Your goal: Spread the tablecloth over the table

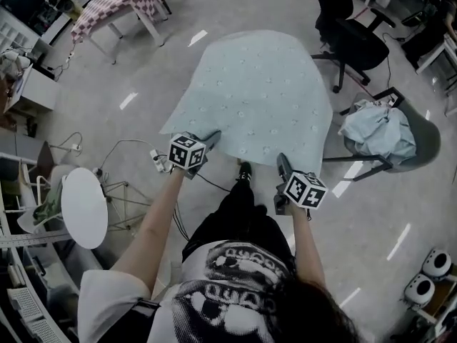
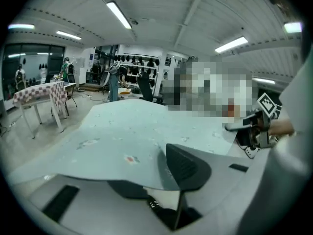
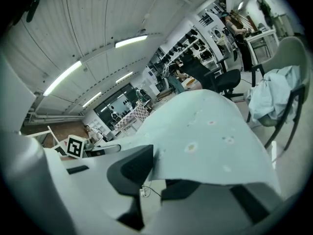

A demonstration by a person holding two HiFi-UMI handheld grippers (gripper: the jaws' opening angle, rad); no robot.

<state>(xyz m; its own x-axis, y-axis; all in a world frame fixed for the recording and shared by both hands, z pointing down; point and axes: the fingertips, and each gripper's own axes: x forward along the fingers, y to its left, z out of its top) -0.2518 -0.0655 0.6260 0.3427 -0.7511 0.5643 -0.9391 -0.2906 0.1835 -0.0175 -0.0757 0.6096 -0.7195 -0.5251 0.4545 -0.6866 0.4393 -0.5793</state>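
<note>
A pale blue-green tablecloth (image 1: 257, 91) with small flower prints lies spread ahead of me and hides the table under it. Its near edge hangs lifted between my two grippers. My left gripper (image 1: 207, 143) is shut on the near left corner; in the left gripper view the tablecloth (image 2: 127, 131) runs between the jaws of the left gripper (image 2: 159, 173). My right gripper (image 1: 283, 164) pinches the near right corner, and in the right gripper view the tablecloth (image 3: 210, 131) passes between the jaws of the right gripper (image 3: 155, 177).
A black office chair (image 1: 350, 38) stands at the far right. A grey chair with a heap of pale cloth (image 1: 378, 131) sits right of the tablecloth. A round white table (image 1: 84, 207) is at my left, and a checkered-cloth table (image 1: 118, 2) far left. Cables (image 1: 161, 159) lie on the floor.
</note>
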